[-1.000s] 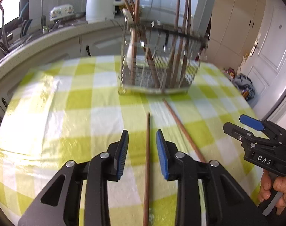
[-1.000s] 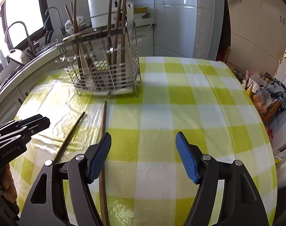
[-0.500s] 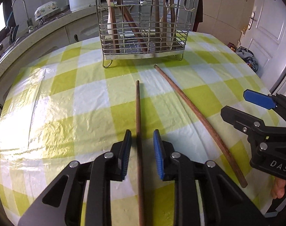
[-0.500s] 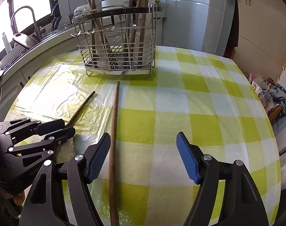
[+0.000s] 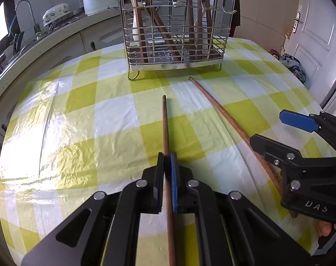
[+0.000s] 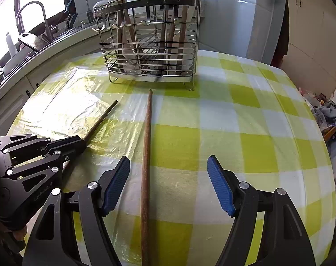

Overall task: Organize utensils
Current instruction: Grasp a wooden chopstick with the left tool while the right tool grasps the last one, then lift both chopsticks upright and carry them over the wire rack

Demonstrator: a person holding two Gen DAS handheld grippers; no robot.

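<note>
Left claw [image 5: 167,155] is gripping the thin chopstick [image 5: 165,124]; right claw [image 6: 168,186] is gaping over the thicker stick [image 6: 145,155] on the tabletop [image 6: 234,119].

Right gripper [image 6: 168,184] with blue pads spread wide, thick wooden stick [image 6: 145,166] lying between them on the checked tablecloth [image 6: 245,137], left gripper [image 6: 79,143] clamped on a thinner stick [image 6: 101,119], wire utensil rack [image 6: 150,51] behind.
</note>
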